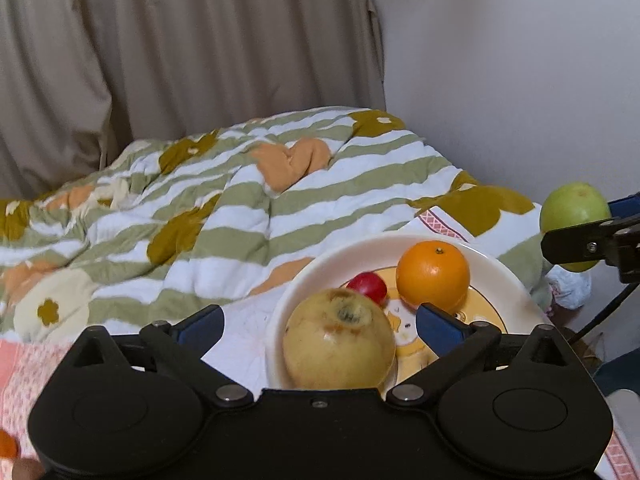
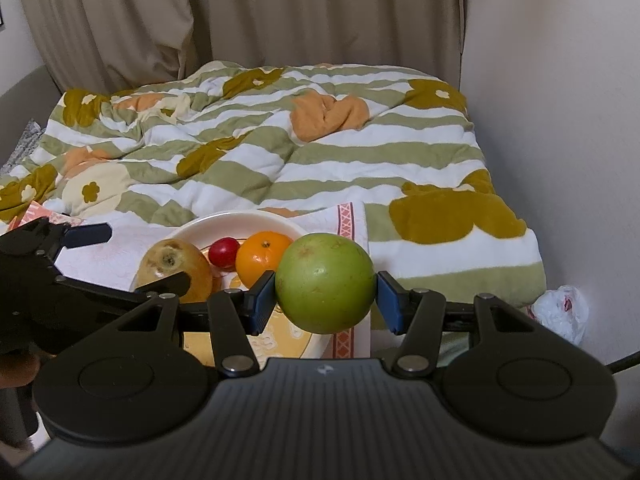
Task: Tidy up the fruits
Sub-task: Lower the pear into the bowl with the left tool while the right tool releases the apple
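A white plate (image 1: 312, 276) with a yellow pattern lies on a cloth on the bed. It holds a yellow pear (image 1: 338, 340), an orange (image 1: 433, 276) and a small red fruit (image 1: 369, 285). My left gripper (image 1: 320, 324) is open, its blue pads either side of the pear without touching. My right gripper (image 2: 326, 294) is shut on a green apple (image 2: 325, 282) and holds it above the plate's right edge (image 2: 240, 218). The apple also shows at the right in the left wrist view (image 1: 574, 210). The right wrist view shows the pear (image 2: 174, 264), orange (image 2: 260, 258) and red fruit (image 2: 224, 252).
A striped flowered quilt (image 2: 280, 152) covers the bed behind the plate. A pink patterned cloth (image 2: 348, 224) lies under the plate. Curtains (image 2: 240, 12) hang behind, a wall (image 2: 560, 120) stands at the right. A crumpled plastic bag (image 2: 560, 312) lies beside the bed.
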